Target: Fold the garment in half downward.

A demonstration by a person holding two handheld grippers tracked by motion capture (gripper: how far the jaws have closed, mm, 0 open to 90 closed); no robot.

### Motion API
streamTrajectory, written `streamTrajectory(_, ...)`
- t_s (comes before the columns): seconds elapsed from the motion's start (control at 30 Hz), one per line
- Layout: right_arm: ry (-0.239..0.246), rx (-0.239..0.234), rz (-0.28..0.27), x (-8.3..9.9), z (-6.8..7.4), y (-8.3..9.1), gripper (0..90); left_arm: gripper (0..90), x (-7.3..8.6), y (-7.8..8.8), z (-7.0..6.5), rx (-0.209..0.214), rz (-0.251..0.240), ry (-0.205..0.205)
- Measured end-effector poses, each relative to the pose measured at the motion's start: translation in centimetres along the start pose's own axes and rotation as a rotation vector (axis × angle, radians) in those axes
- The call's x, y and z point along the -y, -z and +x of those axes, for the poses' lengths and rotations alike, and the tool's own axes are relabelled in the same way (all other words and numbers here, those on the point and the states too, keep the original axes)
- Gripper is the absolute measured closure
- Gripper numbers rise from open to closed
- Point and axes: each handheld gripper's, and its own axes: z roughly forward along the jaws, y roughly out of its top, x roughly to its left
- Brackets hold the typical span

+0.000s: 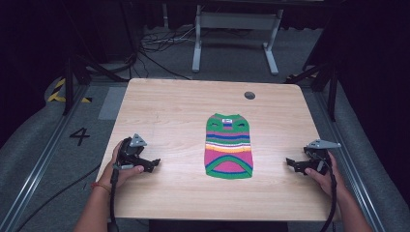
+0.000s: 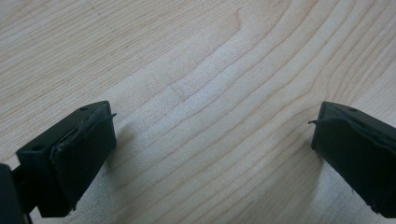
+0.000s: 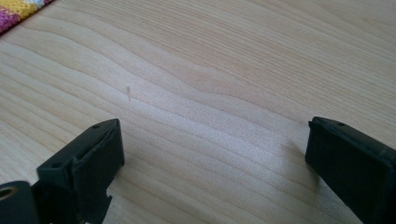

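Surface was pale wood, matt, smooth, visible grain. Sweater was knitted cloth, ribbed stripes, soft-looking. Left hand-held gripper and right hand-held gripper looked like matt black plastic; pads rubbery, edges frayed.

Each bare forearm ends in a black two-jaw claw, the left claw and the right claw, each topped by a grey three-cornered plate and trailing a black cable. Small screw holes dot the blocky jaws. The left wrist wears a thin red-orange band.
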Motion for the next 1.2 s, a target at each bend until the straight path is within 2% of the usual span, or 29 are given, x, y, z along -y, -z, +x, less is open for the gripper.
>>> streamTrajectory(0.4,0.011,-0.011,0.002,0.0,-0.2,0.0,4.3,0.4,0.0,0.0,-0.1,-0.005,0.000,0.007)
streamTrajectory(0.47,0.013,-0.015,0.003,0.0,-0.2,0.0,4.3,0.6,-0.1,0.1,-0.1,-0.003,0.014,0.005)
streamTrajectory(0.53,0.015,-0.017,0.003,-0.1,-0.2,0.0,4.8,7.0,-0.4,0.2,-0.1,0.006,0.011,0.007)
streamTrajectory(0.6,0.015,-0.015,0.004,-0.1,-0.3,0.0,6.3,20.9,-0.5,0.3,-0.1,0.007,0.000,0.004)
streamTrajectory(0.63,0.015,-0.021,0.004,-0.1,-0.3,0.1,11.1,20.9,-0.6,0.2,-0.1,0.013,-0.006,-0.004)
streamTrajectory(0.7,0.022,-0.043,-0.004,-0.4,-0.5,0.4,28.7,21.2,-1.1,0.0,-0.1,0.017,0.005,0.002)
streamTrajectory(0.77,0.006,-0.073,0.002,-0.7,-0.6,0.4,37.8,22.1,-1.5,-0.2,-0.1,0.029,0.012,0.007)
streamTrajectory(0.8,0.005,-0.093,0.006,-1.0,-0.6,0.4,39.7,22.2,-1.8,-0.3,-0.1,0.026,0.021,-0.009)
streamTrajectory(0.83,0.013,-0.098,0.007,-1.4,-0.6,0.4,39.0,22.4,-2.0,-0.5,-0.3,0.037,0.033,-0.015)
streamTrajectory(0.87,0.020,-0.097,0.005,-1.7,-0.5,0.3,39.3,23.1,-2.4,-0.7,-0.4,0.035,0.042,-0.041)
streamTrajectory(0.97,0.044,-0.106,0.011,-3.1,0.2,0.0,40.5,25.2,-3.7,-1.2,-0.9,0.052,0.054,-0.062)
streamTrajectory(1.07,0.102,-0.113,0.009,-4.8,1.0,-0.5,43.9,27.2,-5.0,-1.8,-1.2,0.066,0.053,-0.079)
streamTrajectory(1.1,0.113,-0.111,0.007,-5.2,1.2,-0.7,44.2,28.5,-5.6,-2.0,-1.3,0.057,0.050,-0.100)
streamTrajectory(1.13,0.113,-0.111,0.007,-5.2,1.2,-0.7,44.2,30.1,-5.6,-2.0,-1.3,0.057,0.050,-0.100)
streamTrajectory(1.17,0.151,-0.122,0.001,-6.8,1.8,-1.4,46.0,31.7,-6.6,-2.5,-1.5,0.060,0.045,-0.113)
streamTrajectory(1.2,0.169,-0.120,0.001,-7.2,2.1,-1.7,46.2,33.1,-7.2,-2.8,-1.5,0.061,0.041,-0.124)
